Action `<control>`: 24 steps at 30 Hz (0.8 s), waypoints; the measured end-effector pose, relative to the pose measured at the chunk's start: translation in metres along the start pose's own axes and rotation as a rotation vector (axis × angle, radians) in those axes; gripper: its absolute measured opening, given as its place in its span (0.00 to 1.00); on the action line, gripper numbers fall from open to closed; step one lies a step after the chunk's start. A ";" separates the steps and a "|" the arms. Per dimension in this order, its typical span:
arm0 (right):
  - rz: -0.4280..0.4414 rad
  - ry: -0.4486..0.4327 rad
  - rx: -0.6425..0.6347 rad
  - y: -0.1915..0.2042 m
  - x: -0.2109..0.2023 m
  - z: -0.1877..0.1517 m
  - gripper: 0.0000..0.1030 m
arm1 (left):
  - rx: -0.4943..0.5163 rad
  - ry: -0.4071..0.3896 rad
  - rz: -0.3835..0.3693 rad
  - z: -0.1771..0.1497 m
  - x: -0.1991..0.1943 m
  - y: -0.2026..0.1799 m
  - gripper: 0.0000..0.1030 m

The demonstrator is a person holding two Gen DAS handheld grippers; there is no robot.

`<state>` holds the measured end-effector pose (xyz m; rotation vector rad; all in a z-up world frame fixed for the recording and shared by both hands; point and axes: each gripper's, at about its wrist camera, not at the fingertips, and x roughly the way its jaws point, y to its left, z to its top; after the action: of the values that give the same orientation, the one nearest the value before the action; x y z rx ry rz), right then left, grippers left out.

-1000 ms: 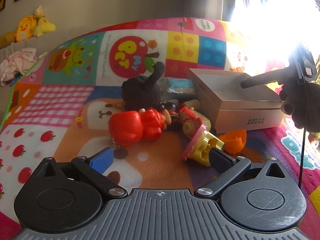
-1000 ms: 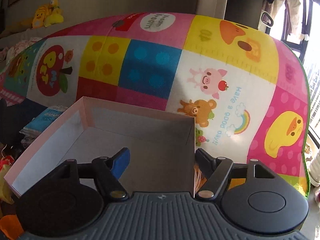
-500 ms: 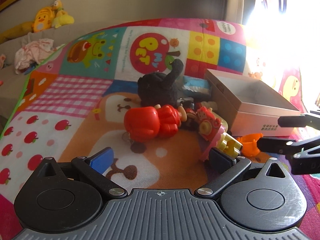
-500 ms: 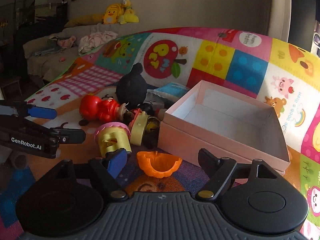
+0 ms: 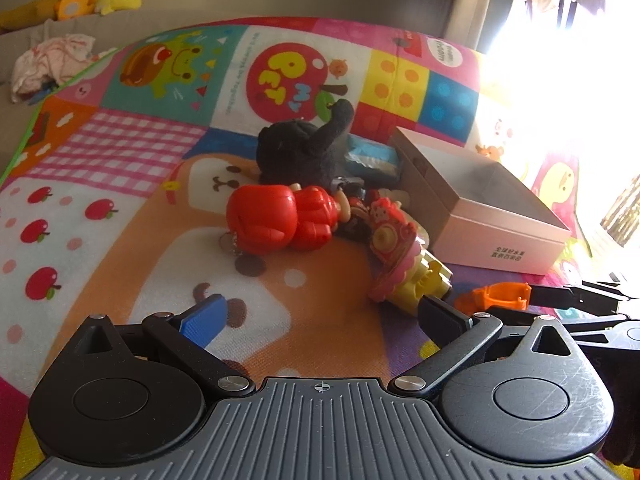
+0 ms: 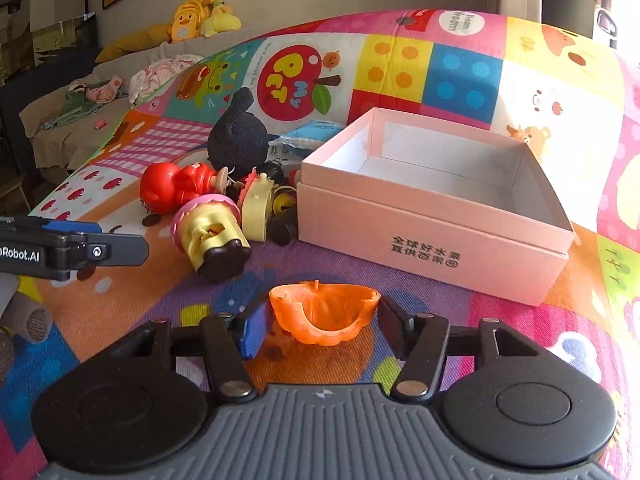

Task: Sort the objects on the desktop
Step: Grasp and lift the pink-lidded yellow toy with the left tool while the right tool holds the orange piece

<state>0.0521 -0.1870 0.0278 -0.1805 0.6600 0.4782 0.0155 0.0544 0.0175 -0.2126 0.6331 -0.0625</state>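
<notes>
An orange pumpkin-shaped shell (image 6: 325,314) lies on the play mat between the fingers of my right gripper (image 6: 320,322), which is open around it; the fingers stand close on both sides. It also shows in the left wrist view (image 5: 498,296). An open pink box (image 6: 432,204) stands just behind, empty. My left gripper (image 5: 320,314) is open and empty, low over the mat, in front of a pile of toys: a red figure (image 5: 276,216), a black plush (image 5: 300,152), a pink-and-yellow cupcake toy (image 5: 404,276).
The colourful play mat (image 5: 120,208) covers the surface. A blue packet (image 6: 312,134) lies behind the pile beside the box. A sofa with yellow plush toys (image 6: 200,16) and clothes stands at the back left. Bright window glare is at the right.
My right gripper has dropped from above the box to the mat and come forward, so its fingers now flank the orange shell. My left gripper has shifted slightly and stays open.
</notes>
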 end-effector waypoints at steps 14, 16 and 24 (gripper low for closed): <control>-0.075 -0.095 0.207 -0.021 -0.045 -0.040 0.81 | 0.322 -0.059 -0.002 0.011 0.025 -0.070 0.84; -0.065 -0.097 0.224 -0.023 -0.046 -0.042 0.81 | 0.362 -0.038 0.006 0.010 0.033 -0.077 0.69; -0.057 -0.119 0.244 -0.025 -0.048 -0.042 0.84 | 0.559 -0.075 0.091 0.009 0.029 -0.082 0.46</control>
<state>0.0081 -0.2401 0.0253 0.0598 0.5898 0.3474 0.0450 -0.0276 0.0251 0.3521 0.5281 -0.1404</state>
